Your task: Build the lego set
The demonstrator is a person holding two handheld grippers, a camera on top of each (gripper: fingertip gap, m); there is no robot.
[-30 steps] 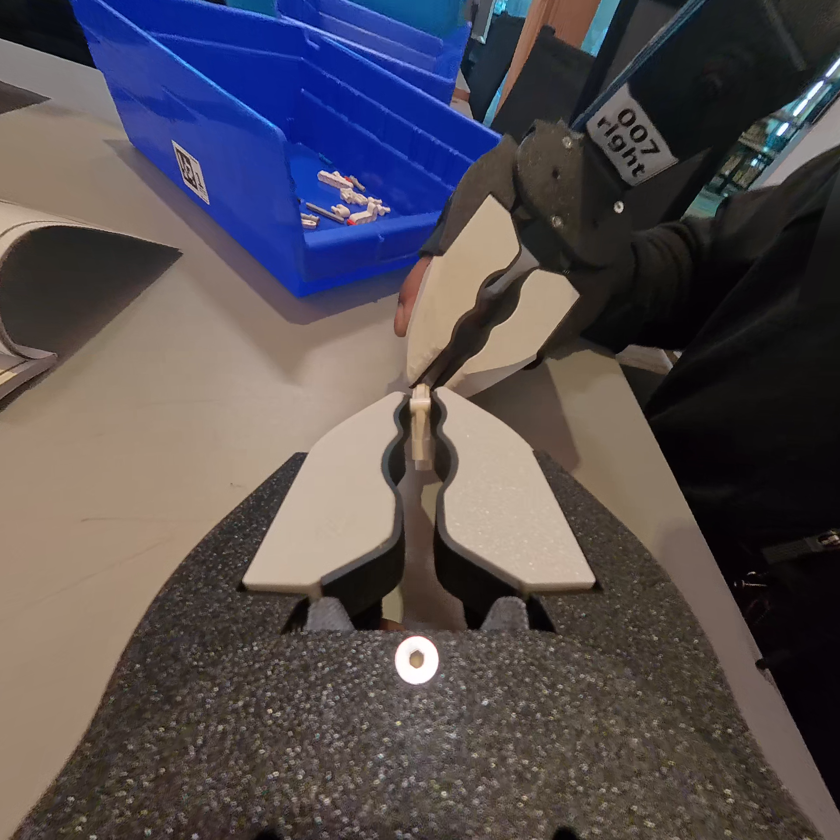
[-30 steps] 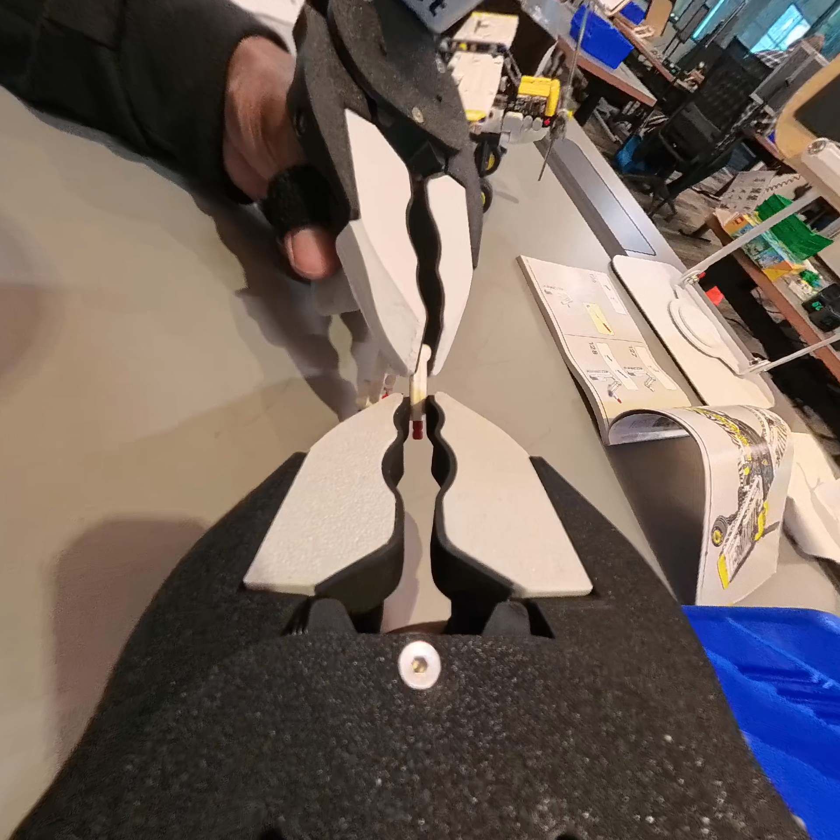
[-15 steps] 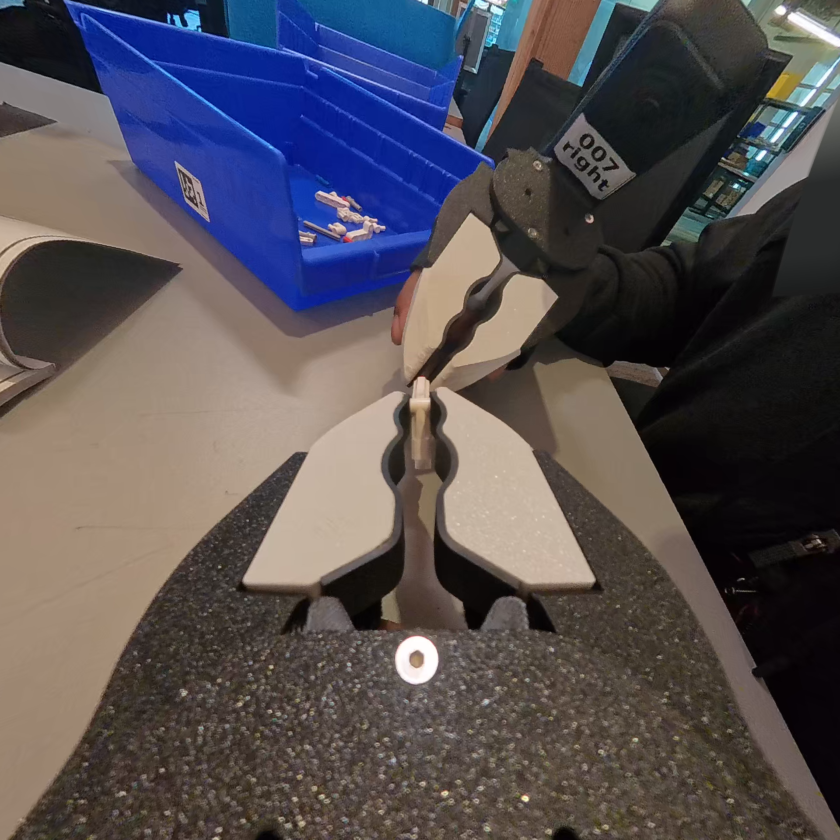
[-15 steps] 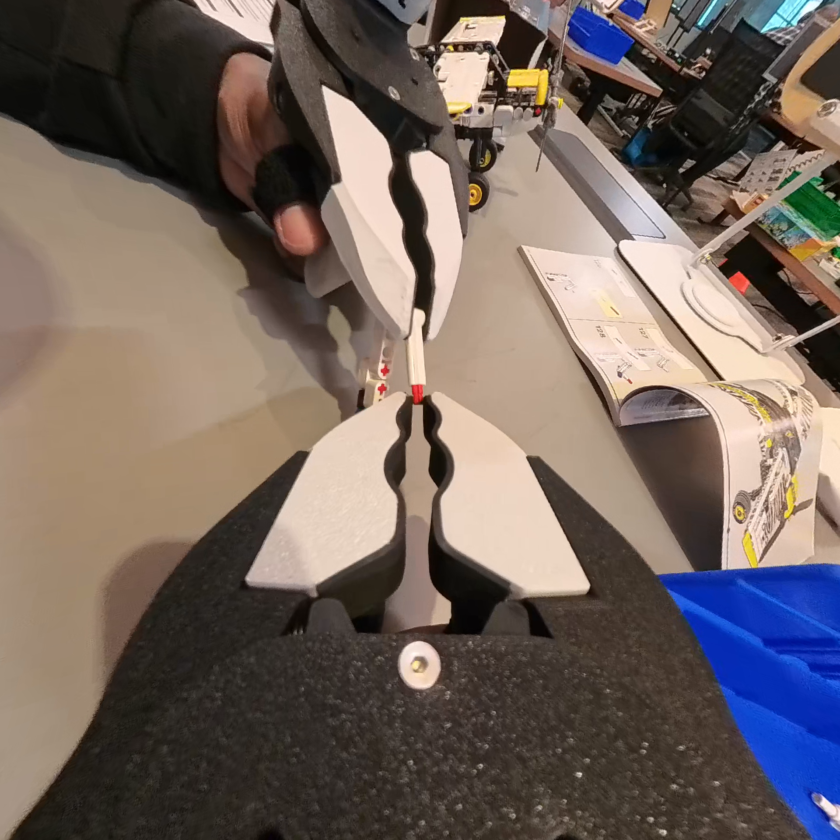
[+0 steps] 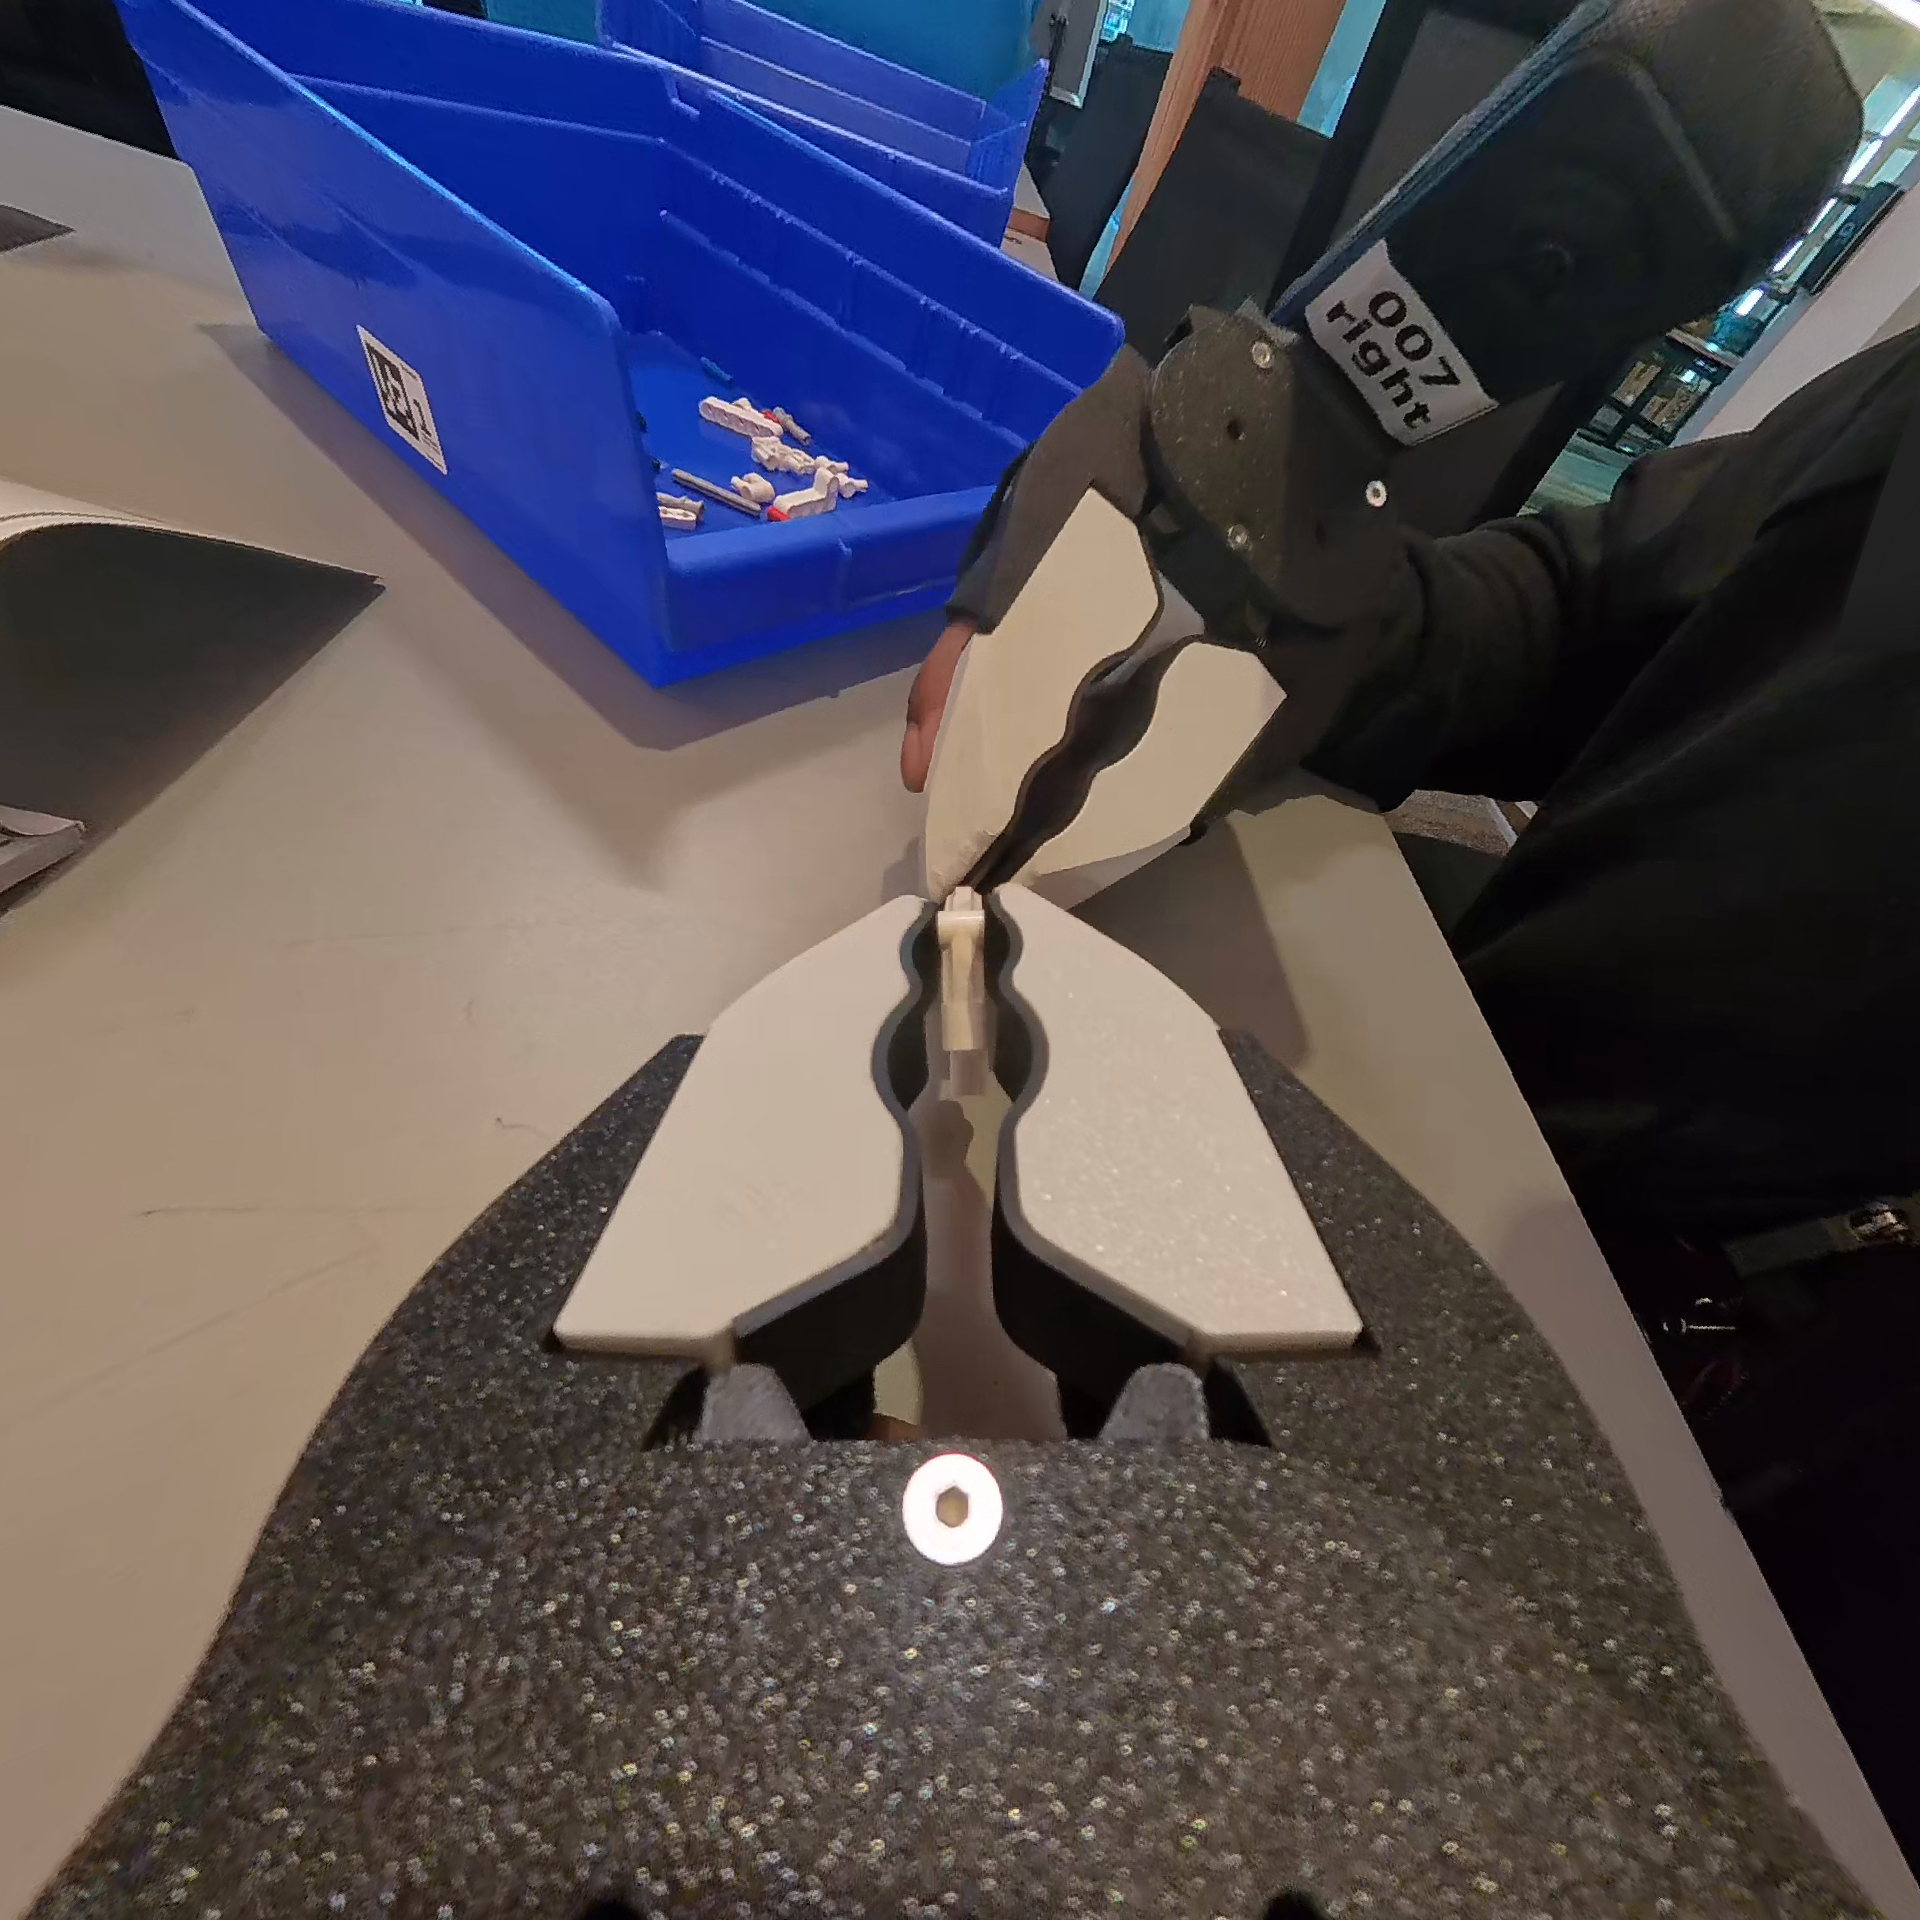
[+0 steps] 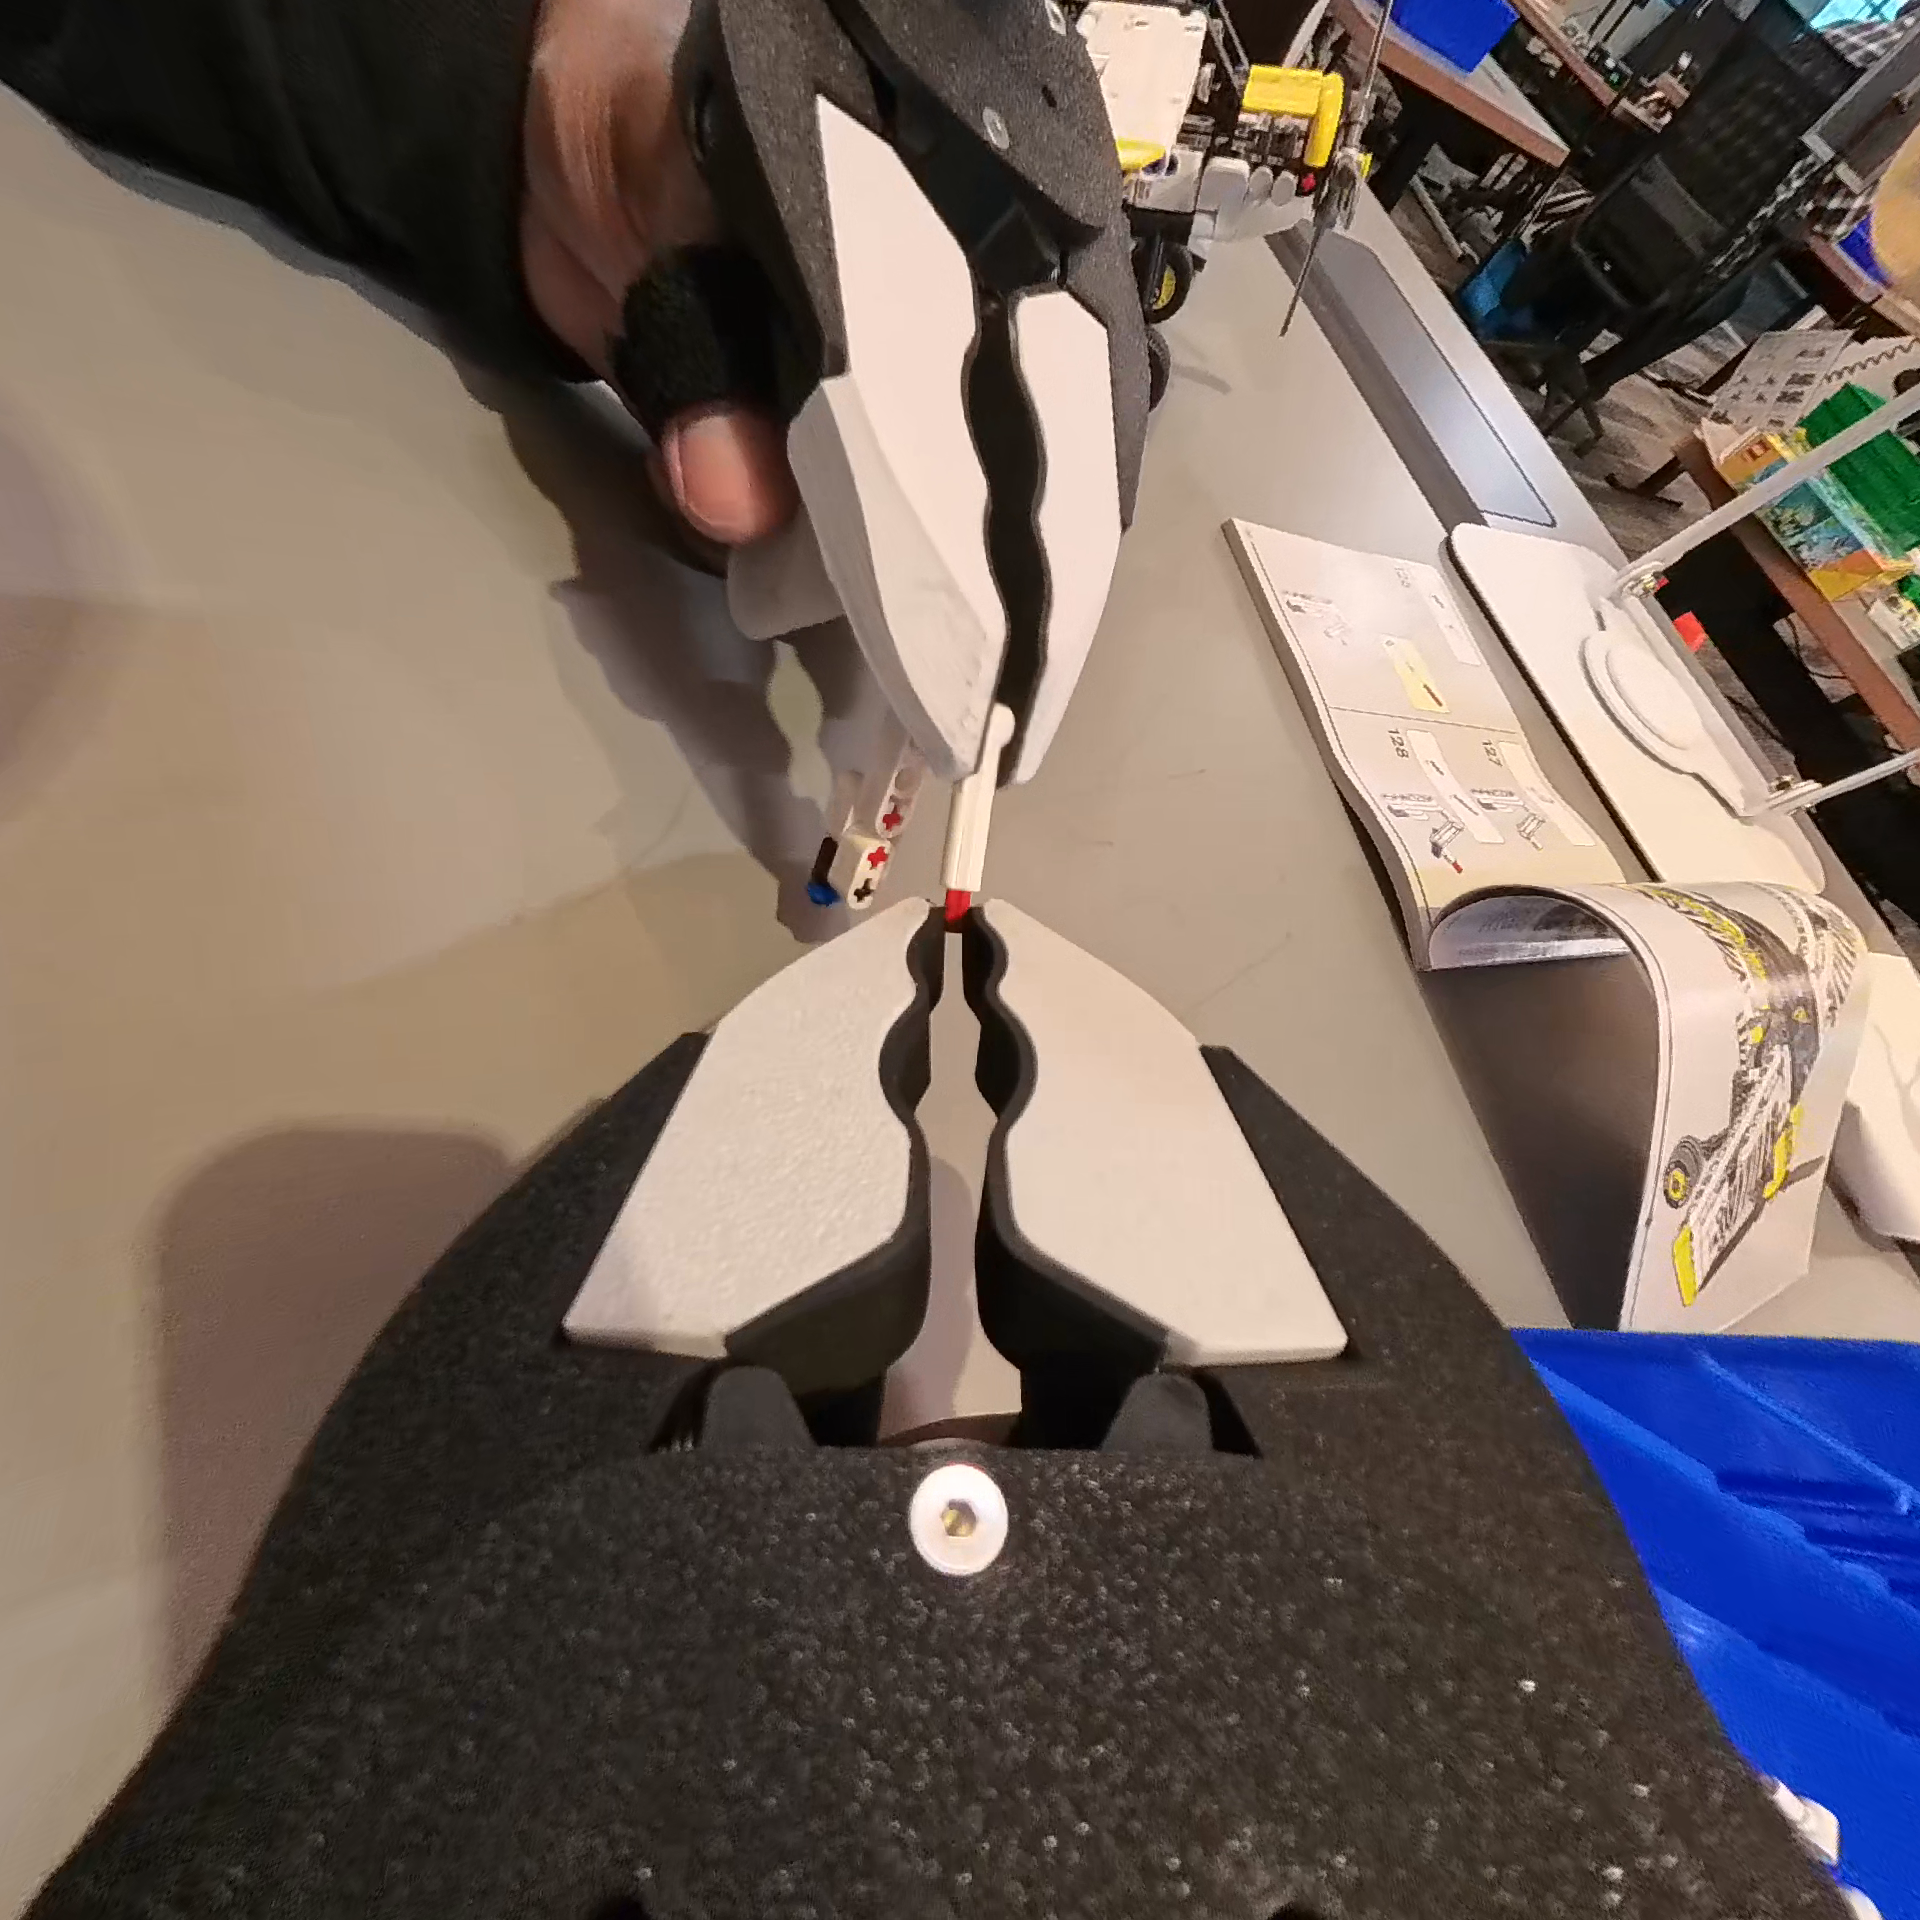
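A: The left gripper [image 5: 961,914] is pinching a small white plastic piece [image 5: 960,982]; both pads press on it, and its long part points toward the other tool. The right gripper [image 6: 954,914] has its fingers almost together on a thin red pin [image 6: 956,900] that comes out of the end of that white piece. So both tools hold the same little assembly, tip against tip, above the grey table [image 5: 312,935] near its right edge.

B: What can go wrong, in your opinion?

A: The red pin is very thin and only its end is between the right pads. If the two tools are not in one line, I think the pin can bend or slip out, and the piece may turn in the left grip. If it falls, it can roll off the near edge of the table.

B: And what else is there? Count for me.

A: Two grippers, one white piece, one red pin. On the table just left of the tips lies one small white block [image 6: 868,847] with red and black crosses and a blue end. One blue bin [image 5: 582,343] stands far left with a handful of small white parts [image 5: 774,457]; I cannot count them exactly. On the right one open booklet [image 6: 1558,831], and far behind one yellow and white model vehicle [image 6: 1226,114].
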